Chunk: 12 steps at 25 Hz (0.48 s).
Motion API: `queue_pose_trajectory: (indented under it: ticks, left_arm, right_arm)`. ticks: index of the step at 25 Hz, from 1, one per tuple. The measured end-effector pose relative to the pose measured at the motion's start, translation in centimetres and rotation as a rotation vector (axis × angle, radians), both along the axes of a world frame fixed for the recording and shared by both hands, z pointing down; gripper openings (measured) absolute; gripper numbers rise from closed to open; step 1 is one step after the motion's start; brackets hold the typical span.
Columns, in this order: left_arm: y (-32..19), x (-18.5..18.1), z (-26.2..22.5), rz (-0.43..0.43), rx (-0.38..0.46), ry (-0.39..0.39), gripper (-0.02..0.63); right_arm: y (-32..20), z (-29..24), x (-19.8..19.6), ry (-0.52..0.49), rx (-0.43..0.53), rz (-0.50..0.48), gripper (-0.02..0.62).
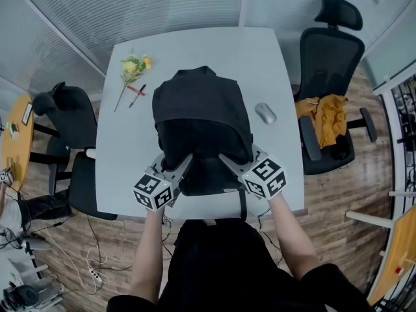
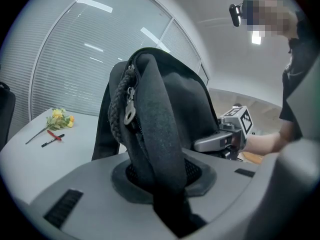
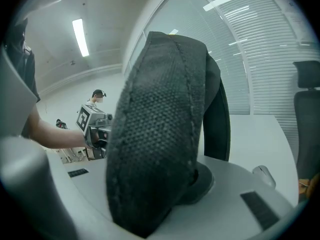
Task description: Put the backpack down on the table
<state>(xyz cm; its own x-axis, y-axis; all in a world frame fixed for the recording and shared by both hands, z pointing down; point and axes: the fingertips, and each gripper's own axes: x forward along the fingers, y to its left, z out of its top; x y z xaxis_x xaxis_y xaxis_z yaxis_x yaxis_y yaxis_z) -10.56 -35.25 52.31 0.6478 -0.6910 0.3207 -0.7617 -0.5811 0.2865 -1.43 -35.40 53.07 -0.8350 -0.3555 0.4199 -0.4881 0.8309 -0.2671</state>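
A black backpack stands upright over the near half of the grey table. I cannot tell whether its bottom rests on the tabletop. My left gripper is shut on a smooth black shoulder strap, which runs up between its jaws to the pack. My right gripper is shut on a padded mesh strap of the pack. Each gripper shows in the other's view, the right gripper and the left gripper, on opposite sides of the pack.
A yellow flower and a red and a black pen lie at the table's far left. A grey mouse lies right of the pack. A black chair with an orange cloth stands right, another chair left.
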Motion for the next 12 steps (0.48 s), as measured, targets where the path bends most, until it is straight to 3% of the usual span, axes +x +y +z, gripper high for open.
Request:
queue_pose_trajectory:
  ticks: [7,12]
  left_arm:
    - [0.7,-0.1,-0.3,-0.02,0.037,-0.048,0.101]
    - [1.3,-0.4,-0.5,-0.024,0.034,-0.055,0.126]
  right_arm:
    - [0.5,-0.3,0.1,-0.009,0.012,0.006,0.12]
    - [0.6,-0.4,0.5,-0.002,0.018,0.051,0.171]
